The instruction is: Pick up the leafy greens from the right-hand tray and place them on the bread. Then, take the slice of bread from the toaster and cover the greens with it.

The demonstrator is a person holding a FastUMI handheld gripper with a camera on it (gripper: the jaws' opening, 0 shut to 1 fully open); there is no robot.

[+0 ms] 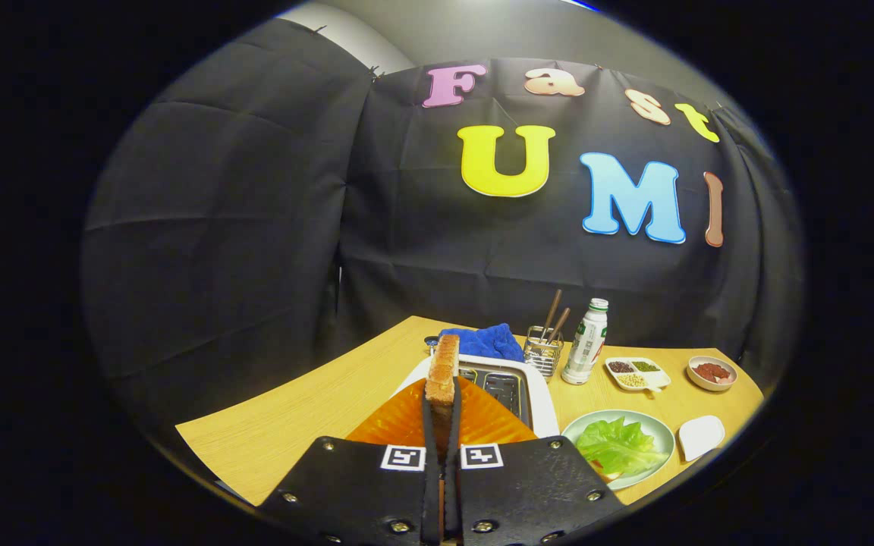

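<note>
The gripper (441, 409) held the bread slice (443, 370) pinched on edge between nearly closed fingers above the toaster (543, 402), and it could slip or tilt before reaching the greens (619, 447) on the plate (661, 428).

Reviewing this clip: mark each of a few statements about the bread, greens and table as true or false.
1. The gripper fingers are shut on a slice of bread. True.
2. The leafy greens lie on a green plate. True.
3. The bottle lies on its side. False: it stands upright.
4. The blue cloth lies beyond the toaster. True.
5. The orange plate holds the greens. False: they sit on the green plate.
</note>
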